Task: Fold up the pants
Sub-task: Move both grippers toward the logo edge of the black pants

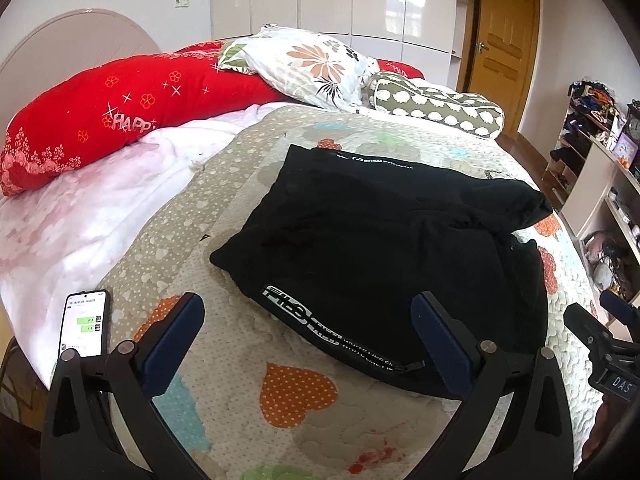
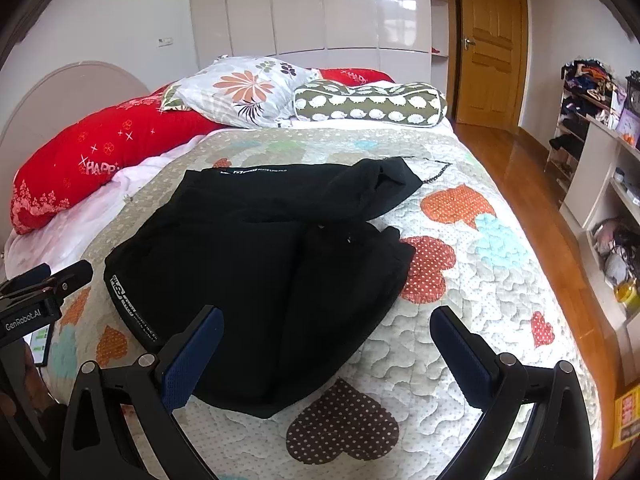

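Black pants (image 1: 380,248) with white lettering lie folded in a bundle on the quilted heart-pattern bedspread (image 1: 296,392); they also show in the right wrist view (image 2: 260,272). My left gripper (image 1: 308,344) is open and empty, just above the near left edge of the pants. My right gripper (image 2: 328,352) is open and empty, over the near right corner of the pants. The right gripper's body shows at the right edge of the left wrist view (image 1: 612,344); the left gripper's body shows at the left edge of the right wrist view (image 2: 36,300).
A phone (image 1: 86,324) with a lit screen lies on the bed at the near left. A red pillow (image 1: 120,108), a floral pillow (image 1: 312,64) and a green bolster (image 1: 436,108) lie at the headboard. Shelves (image 2: 600,184) and wooden floor (image 2: 532,208) are on the right.
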Motion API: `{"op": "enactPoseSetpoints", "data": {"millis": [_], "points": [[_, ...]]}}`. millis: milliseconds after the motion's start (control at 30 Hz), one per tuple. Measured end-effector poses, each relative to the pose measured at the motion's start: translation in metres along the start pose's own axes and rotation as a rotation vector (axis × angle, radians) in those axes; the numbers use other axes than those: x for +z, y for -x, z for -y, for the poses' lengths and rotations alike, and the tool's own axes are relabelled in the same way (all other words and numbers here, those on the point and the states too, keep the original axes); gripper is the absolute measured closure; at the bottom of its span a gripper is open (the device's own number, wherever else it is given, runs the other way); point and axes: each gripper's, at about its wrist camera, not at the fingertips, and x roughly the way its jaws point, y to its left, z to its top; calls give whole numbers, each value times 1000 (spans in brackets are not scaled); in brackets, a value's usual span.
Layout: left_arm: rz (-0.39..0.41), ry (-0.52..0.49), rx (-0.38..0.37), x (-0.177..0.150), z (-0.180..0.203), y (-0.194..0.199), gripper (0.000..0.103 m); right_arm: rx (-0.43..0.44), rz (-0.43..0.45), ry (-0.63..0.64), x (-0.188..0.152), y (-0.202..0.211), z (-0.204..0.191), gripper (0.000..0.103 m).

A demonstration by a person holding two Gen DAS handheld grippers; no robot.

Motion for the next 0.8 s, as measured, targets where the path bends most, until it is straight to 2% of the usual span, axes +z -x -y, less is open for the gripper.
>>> {"op": "enactPoseSetpoints", "data": {"millis": [533,800], "points": [[-16,3,-6,0,3,-11,0,21,5,11,-2,-11,0,0],[-68,45,-42,-4,-11,-32,0,16,-16,-29,-4,-28,25,1]]}}
